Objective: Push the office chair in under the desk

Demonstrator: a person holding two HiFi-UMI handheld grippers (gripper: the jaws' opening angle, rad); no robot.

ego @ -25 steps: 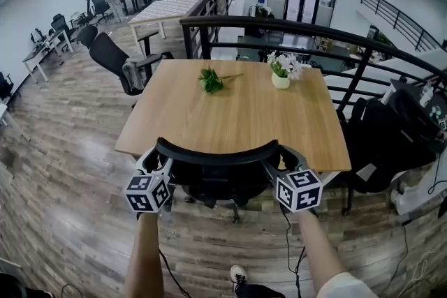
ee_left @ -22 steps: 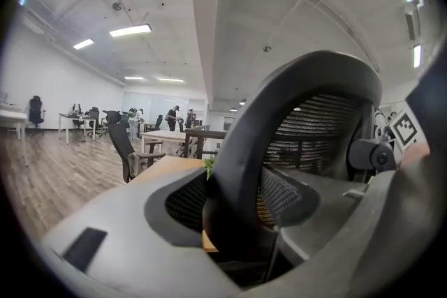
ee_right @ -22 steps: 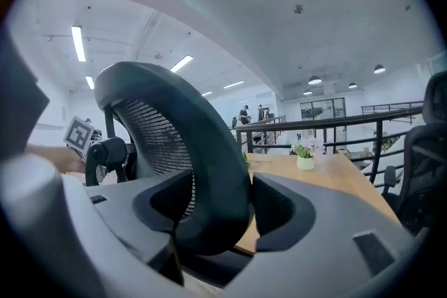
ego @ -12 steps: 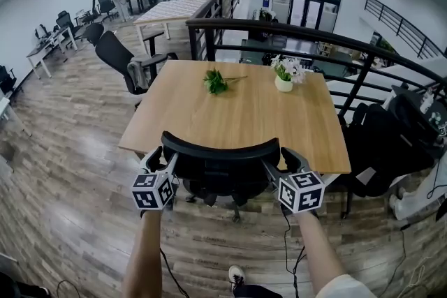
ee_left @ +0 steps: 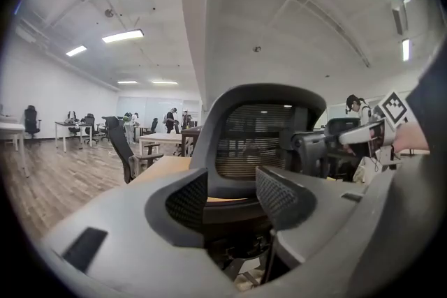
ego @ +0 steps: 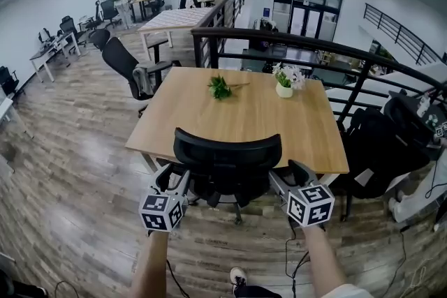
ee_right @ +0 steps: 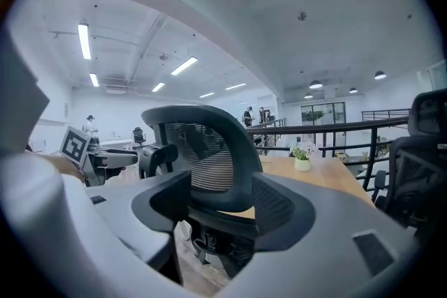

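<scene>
The black mesh office chair (ego: 227, 150) stands at the near edge of the wooden desk (ego: 244, 115), its backrest against the desk front and its seat beneath the top. My left gripper (ego: 173, 176) hangs just short of the backrest's left end, and its jaws are closing with nothing between the pads. My right gripper (ego: 290, 174) is open, just short of the backrest's right end. In the left gripper view the chair (ee_left: 258, 129) shows beyond the gripper (ee_left: 232, 185). The right gripper view shows the chair (ee_right: 202, 143) ahead of the open gripper (ee_right: 218, 195).
A green sprig (ego: 220, 86) and a white pot of flowers (ego: 284, 84) lie on the desk. Another black chair (ego: 129, 66) stands at the desk's far left corner. A dark railing (ego: 314, 45) runs behind it. Dark bags and a chair (ego: 384, 143) crowd the right side.
Both grippers have come off the two ends of the backrest and drawn back toward me. The chair stays at the desk.
</scene>
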